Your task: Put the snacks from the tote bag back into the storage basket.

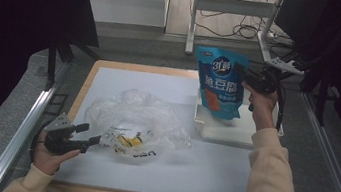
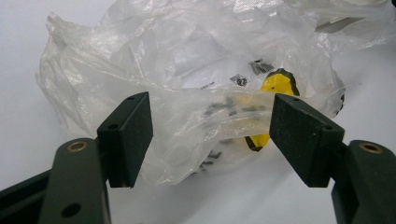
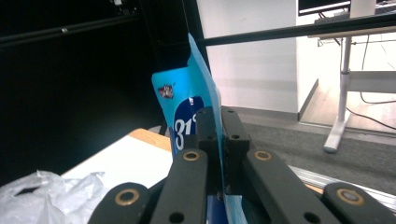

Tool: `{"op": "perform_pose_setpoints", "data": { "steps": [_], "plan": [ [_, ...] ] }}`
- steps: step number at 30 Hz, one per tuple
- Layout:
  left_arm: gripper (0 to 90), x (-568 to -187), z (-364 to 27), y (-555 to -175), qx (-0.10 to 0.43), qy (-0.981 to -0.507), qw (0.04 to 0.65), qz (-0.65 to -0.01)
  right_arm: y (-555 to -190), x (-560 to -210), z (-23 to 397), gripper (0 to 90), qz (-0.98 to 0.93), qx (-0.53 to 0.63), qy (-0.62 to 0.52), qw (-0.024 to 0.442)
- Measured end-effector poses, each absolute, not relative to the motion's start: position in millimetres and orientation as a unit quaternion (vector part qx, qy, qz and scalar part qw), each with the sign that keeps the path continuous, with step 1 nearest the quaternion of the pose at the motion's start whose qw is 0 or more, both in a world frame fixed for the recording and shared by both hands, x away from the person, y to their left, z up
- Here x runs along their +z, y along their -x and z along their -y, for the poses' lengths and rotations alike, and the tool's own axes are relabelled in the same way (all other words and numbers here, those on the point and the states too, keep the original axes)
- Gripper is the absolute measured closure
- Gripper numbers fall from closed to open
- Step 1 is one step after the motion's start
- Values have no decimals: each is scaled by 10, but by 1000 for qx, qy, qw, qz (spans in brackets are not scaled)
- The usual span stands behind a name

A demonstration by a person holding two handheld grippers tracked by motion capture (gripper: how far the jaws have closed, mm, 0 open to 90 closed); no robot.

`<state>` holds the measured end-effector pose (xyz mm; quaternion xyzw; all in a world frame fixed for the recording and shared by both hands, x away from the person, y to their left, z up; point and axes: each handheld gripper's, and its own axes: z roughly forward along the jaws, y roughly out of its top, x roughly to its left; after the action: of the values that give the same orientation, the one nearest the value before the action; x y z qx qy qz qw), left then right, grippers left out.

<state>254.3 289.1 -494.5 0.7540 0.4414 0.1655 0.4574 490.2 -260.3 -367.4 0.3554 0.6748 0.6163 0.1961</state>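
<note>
- The high view takes in the whole white table top (image 1: 147,173): the blue pouch (image 1: 222,83) hangs upright at the far right, its long axis vertical and its printed face toward the camera, with its lower end over the white tray (image 1: 227,129).
- The right gripper view shows the same blue pouch (image 3: 187,107) edge-on, and here the grip is plain: the right gripper (image 3: 219,140) has its two black jaws clamped together on the pouch's thin upper edge (nearly flat between the pads).
- In the high view the right gripper (image 1: 247,76) meets the pouch at its top right corner; the right hand (image 1: 261,101) is raised, the forearm in a cream sleeve rising from the near right edge.
- The left gripper (image 1: 87,137) lies low at the near left, pointing right toward the clear plastic bag (image 1: 134,121), which sits crumpled in the middle of the table.
- The left gripper view gives the detail: the left gripper (image 2: 210,135) stands wide apart and released, with a fold of the clear plastic bag (image 2: 187,60) stretched between the jaws; a yellow item (image 2: 275,86) shows through the film.
</note>
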Motion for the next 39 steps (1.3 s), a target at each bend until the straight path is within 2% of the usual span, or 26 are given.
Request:
{"op": "perform_pose_setpoints", "data": {
  "steps": [15, 31, 37, 39],
  "plan": [
    [302, -4913, -2891, -2545, 166, -751, 461, -443, -4912, -3677, 2946, 847, -695, 573, -377, 214],
    [301, -4878, -2876, -2563, 166, -750, 465, -440, -4935, -3723, 3103, 732, -692, 567, -391, 216],
    [301, -4873, -2888, -2538, 167, -750, 465, -440, -4879, -3698, 3080, 650, -694, 561, -391, 223],
    [301, -4874, -2895, -2524, 167, -749, 466, -440, -4838, -3675, 3059, 578, -692, 561, -394, 229]
  ]
}}
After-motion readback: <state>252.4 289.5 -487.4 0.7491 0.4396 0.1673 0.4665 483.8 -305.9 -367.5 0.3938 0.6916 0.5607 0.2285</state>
